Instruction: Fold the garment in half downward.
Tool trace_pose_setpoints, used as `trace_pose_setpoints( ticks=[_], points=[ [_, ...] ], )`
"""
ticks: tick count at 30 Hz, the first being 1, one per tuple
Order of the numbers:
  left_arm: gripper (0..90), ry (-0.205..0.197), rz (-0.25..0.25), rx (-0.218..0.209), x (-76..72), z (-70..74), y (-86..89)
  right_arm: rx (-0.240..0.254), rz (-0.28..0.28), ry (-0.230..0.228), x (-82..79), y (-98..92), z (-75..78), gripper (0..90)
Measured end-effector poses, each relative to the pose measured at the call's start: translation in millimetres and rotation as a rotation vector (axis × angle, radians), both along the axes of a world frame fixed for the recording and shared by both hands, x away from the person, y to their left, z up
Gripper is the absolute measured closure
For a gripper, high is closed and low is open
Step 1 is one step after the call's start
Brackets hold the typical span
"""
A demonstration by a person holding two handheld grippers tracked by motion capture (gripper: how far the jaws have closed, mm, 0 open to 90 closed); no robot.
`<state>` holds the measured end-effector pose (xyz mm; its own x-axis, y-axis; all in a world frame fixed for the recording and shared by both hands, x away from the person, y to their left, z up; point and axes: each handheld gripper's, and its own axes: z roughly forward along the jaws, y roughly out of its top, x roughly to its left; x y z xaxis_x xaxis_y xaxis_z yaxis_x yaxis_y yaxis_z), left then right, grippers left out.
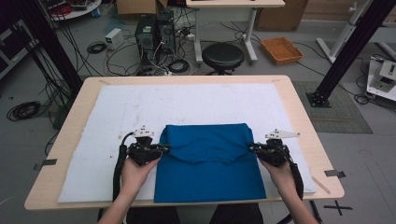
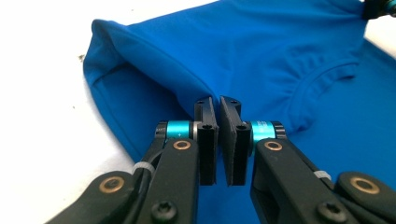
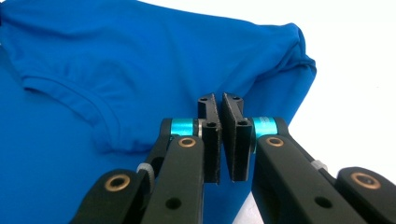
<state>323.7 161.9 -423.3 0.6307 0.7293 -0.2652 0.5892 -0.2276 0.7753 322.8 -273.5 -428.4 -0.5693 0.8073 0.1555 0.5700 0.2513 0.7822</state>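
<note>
With both sets of jaws pinching the folded blue cotton T-shirt [image 1: 210, 161] at its side edges, left gripper [image 1: 162, 149] and right gripper [image 1: 252, 148] should lift evenly, keeping the fold taut over the white-padded counter [image 1: 116, 107]

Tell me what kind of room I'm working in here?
Most likely a robotics lab or data-collection workshop, not a home. A wooden table with a white mat holds the blue shirt; behind it are computer towers, loose floor cables and black frame posts.

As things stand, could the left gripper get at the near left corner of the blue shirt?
Probably yes: the left gripper is shut on the blue shirt at its left edge; bare white cloth lies alongside, unobstructed, once it lets go.
</note>
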Motion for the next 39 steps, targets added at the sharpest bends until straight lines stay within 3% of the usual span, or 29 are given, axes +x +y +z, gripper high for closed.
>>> trace_pose_setpoints(
  ticks=[13, 24, 32, 39],
  points=[
    [85.2, 0.007, -0.066, -0.042, -28.2, 13.6, 6.6, 0.027, 0.028, -0.015, -26.2, -8.8, 13.9, 86.5],
    [85.2, 0.022, -0.135, -0.060, -64.0, 18.5, 9.6, 0.037, 0.064, -0.025, -61.1, -14.4, 19.2, 86.7],
    [85.1, 0.040, -0.170, -0.039, -90.4, 12.0, 10.3, 0.025, 0.088, -0.017, -91.5, -19.1, 15.4, 86.7],
    [85.0, 0.045, -0.182, -0.003, -103.1, 3.2, 6.0, 0.003, 0.094, -0.004, -107.5, -21.5, 5.1, 86.7]
  ],
)
